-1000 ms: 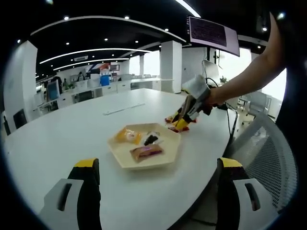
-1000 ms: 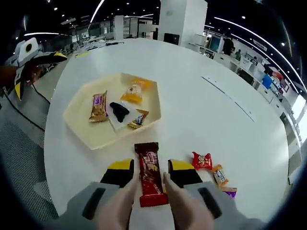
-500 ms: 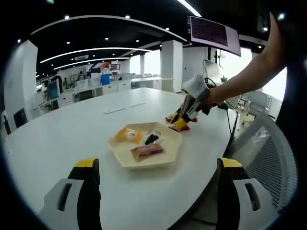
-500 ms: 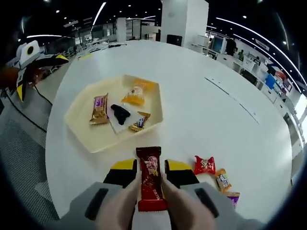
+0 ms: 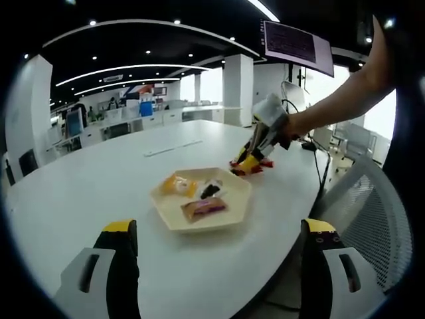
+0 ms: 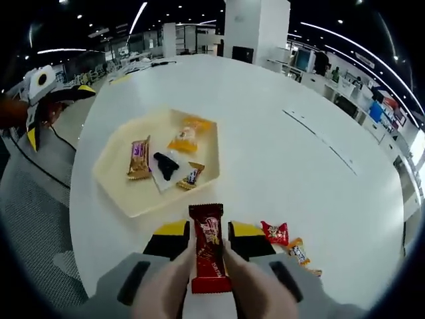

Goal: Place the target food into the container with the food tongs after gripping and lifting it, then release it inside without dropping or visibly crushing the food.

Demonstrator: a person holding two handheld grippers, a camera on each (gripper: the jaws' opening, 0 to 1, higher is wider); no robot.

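Right gripper (image 6: 209,240): clamped on red snack bar (image 6: 210,256), lifted.
Left gripper (image 5: 216,232): jaws apart, idle.
Tray (image 6: 119,189): carry level; release low inside, without squeezing harder.

Your left gripper (image 5: 212,247) had two grey jaws, each with a dark slot down its side and black pads capped in yellow. Your right gripper (image 6: 207,240) was built alike: grey jaws with dark slots, black pads, yellow tips. Seen from the left gripper view, its body was pale grey-white above the yellow-and-black tips, and your arm (image 5: 339,100) was bare, without a sleeve.
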